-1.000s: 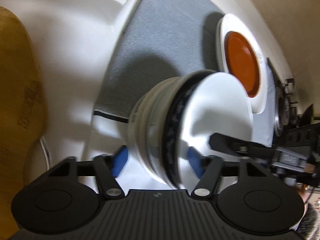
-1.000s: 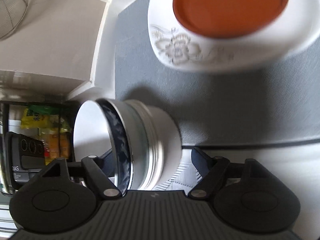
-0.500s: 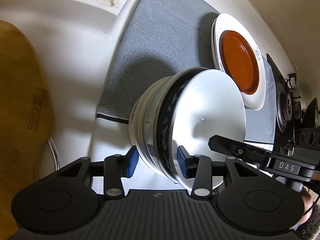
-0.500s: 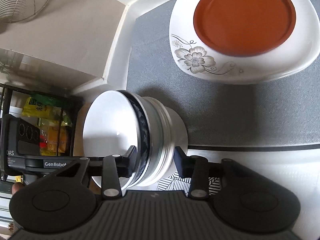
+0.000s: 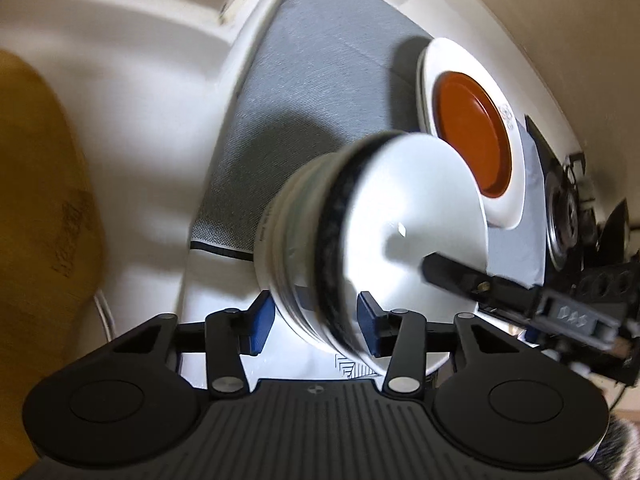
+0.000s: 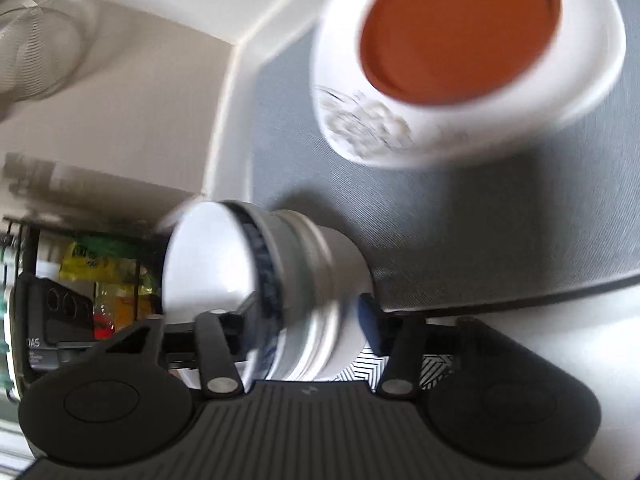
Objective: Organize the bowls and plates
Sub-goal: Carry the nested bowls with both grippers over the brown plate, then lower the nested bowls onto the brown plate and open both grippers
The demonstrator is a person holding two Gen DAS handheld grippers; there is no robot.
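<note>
A stack of nested white bowls [image 5: 360,240], the top one with a dark blue patterned rim, is held between both grippers over the edge of a grey mat [image 5: 304,92]. My left gripper [image 5: 316,326] is shut on one side of the stack. My right gripper [image 6: 308,326] is shut on the opposite side of the same stack [image 6: 280,280]. An orange plate [image 5: 472,136] lies on a white flowered plate [image 5: 516,184] further along the mat; both show in the right wrist view, orange plate [image 6: 460,28] on white plate [image 6: 360,128].
A wooden board [image 5: 40,208] is at the left. A white wall corner [image 5: 240,8] borders the mat. A stove burner [image 5: 560,216] lies beyond the plates. A wire strainer [image 6: 36,48] and a shelf with packets [image 6: 100,264] are at the left in the right wrist view.
Both grippers have moved with the bowl stack toward the plates, and the views are motion blurred. The grip on the stack is unchanged from half a second ago.
</note>
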